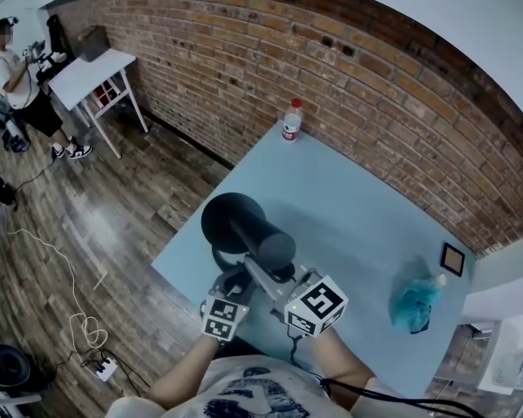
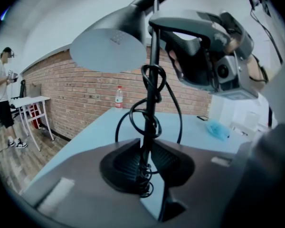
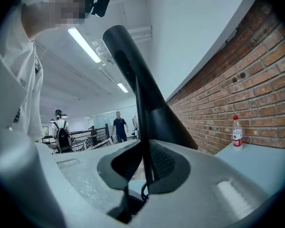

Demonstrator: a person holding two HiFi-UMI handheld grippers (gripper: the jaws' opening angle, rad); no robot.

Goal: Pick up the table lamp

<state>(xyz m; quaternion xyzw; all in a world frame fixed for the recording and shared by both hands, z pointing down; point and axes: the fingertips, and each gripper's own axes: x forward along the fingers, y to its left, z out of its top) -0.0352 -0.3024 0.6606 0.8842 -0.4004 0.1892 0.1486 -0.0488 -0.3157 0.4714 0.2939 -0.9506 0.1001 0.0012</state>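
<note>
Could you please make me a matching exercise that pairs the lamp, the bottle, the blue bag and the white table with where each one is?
Things:
1. lamp
2. bottle
3. blue bag
4. white table

Places:
A. at the far edge of the blue table, by the brick wall
B. on the wood floor, beside a standing person
C. stem clamped by the left hand-held gripper and the right hand-held gripper
D. on the blue table's right part

Pairs: 1-C, 2-A, 3-D, 4-B.
</note>
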